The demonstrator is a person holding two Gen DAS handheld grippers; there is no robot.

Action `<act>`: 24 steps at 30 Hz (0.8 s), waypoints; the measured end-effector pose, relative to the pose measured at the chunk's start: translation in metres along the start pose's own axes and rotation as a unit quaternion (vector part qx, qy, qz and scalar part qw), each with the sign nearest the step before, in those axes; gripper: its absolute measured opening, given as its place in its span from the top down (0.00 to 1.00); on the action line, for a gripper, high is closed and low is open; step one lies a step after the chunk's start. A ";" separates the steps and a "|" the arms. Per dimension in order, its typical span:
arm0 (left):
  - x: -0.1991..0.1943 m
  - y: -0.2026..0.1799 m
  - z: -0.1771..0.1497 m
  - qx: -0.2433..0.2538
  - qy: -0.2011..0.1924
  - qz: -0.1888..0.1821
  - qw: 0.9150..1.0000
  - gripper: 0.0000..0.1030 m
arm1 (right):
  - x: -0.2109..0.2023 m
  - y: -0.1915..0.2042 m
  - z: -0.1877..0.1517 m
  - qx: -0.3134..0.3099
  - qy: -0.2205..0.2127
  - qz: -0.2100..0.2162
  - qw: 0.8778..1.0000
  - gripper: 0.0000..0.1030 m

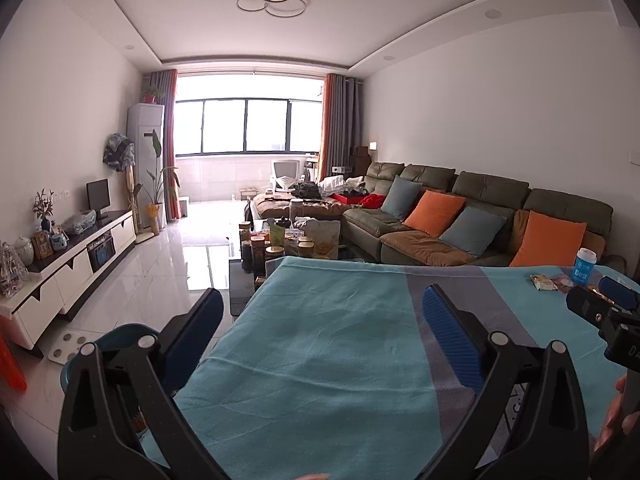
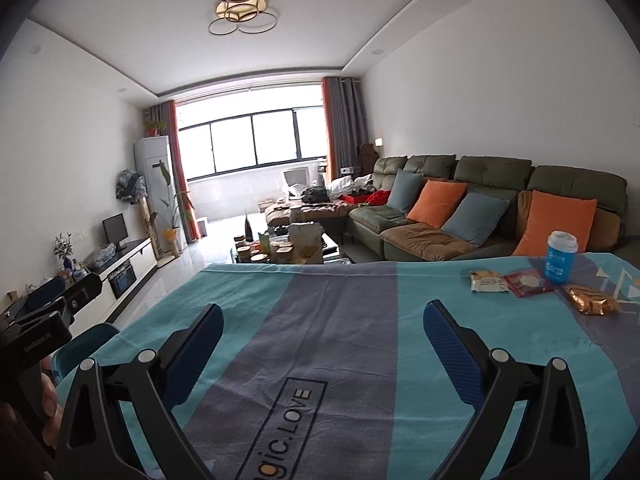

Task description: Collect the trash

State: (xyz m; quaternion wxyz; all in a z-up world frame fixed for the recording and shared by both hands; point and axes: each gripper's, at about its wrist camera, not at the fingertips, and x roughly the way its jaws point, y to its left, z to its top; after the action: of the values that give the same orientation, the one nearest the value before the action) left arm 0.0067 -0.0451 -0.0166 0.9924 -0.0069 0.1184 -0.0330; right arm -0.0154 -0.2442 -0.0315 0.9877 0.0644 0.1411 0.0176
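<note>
On a table covered with a teal and grey cloth (image 2: 344, 340), the trash lies at the far right: a pale snack wrapper (image 2: 489, 281), a dark red wrapper (image 2: 527, 282), a crumpled golden wrapper (image 2: 592, 300) and a blue paper cup (image 2: 561, 257) standing upright. In the left wrist view the cup (image 1: 585, 266) and wrappers (image 1: 545, 282) show small at far right. My left gripper (image 1: 324, 314) is open over the cloth's left part, holding nothing. My right gripper (image 2: 324, 318) is open above the grey stripe, well left of and nearer than the trash.
A teal chair or bin (image 2: 86, 346) stands at the table's left edge. Beyond the table are a cluttered coffee table (image 2: 286, 250), a long sofa with orange and blue cushions (image 2: 472, 216), and a TV cabinet (image 1: 72, 268) along the left wall. White tiled floor runs between.
</note>
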 end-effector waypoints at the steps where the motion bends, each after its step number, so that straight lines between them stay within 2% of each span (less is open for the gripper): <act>1: 0.000 -0.001 0.000 0.001 -0.002 0.000 1.000 0.05 | 0.000 0.000 0.000 0.001 -0.001 0.000 1.000 0.06; 24: 0.000 -0.002 0.002 -0.007 -0.012 -0.003 1.000 0.05 | -0.007 -0.003 0.002 0.009 -0.008 -0.007 1.000 0.06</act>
State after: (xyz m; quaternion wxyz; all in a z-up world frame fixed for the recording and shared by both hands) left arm 0.0071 -0.0470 -0.0148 0.9936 -0.0144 0.1066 -0.0347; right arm -0.0213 -0.2473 -0.0284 0.9883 0.0721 0.1340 0.0085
